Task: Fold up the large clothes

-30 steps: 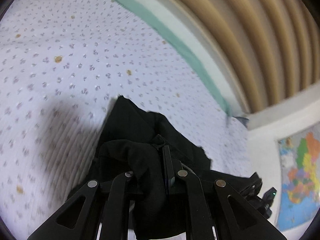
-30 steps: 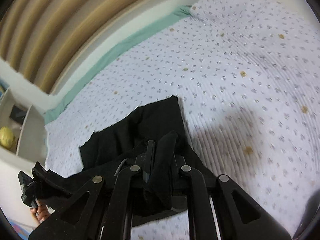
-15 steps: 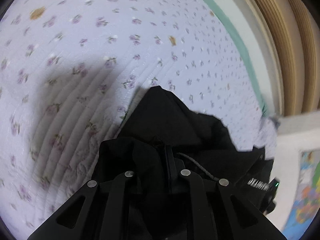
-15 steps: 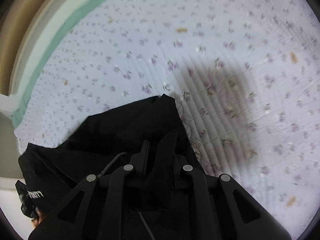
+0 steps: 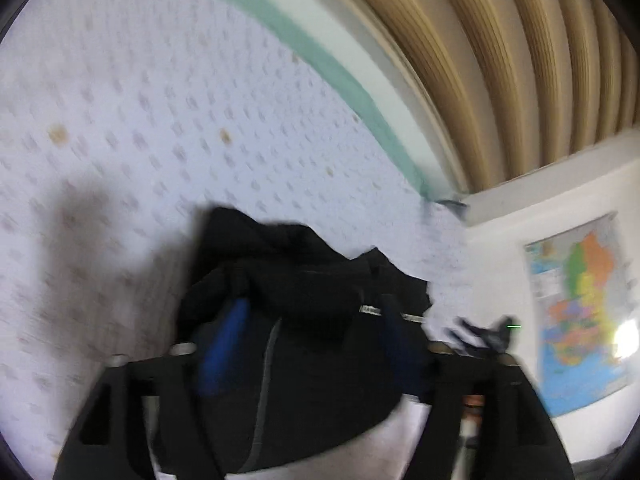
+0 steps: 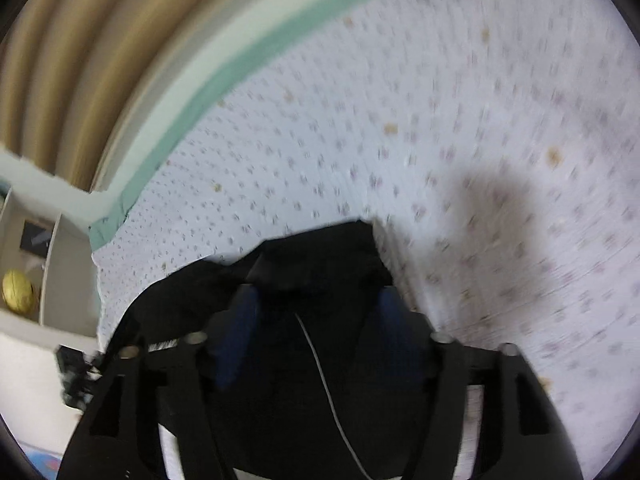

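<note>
Left gripper (image 5: pixel 312 320): fingers standing apart over black garment (image 5: pixel 288 280) | Right gripper (image 6: pixel 316 312): fingers standing apart | garment lying on floral bedspread (image 6: pixel 400 120), near its green edge.

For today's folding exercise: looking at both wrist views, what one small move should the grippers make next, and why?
Probably draw both back clear of the cloth. The left gripper and right gripper both look open, blue fingers spread, with the black garment bunched between them on the floral bedspread. Blur hides whether any cloth still clings.
</note>
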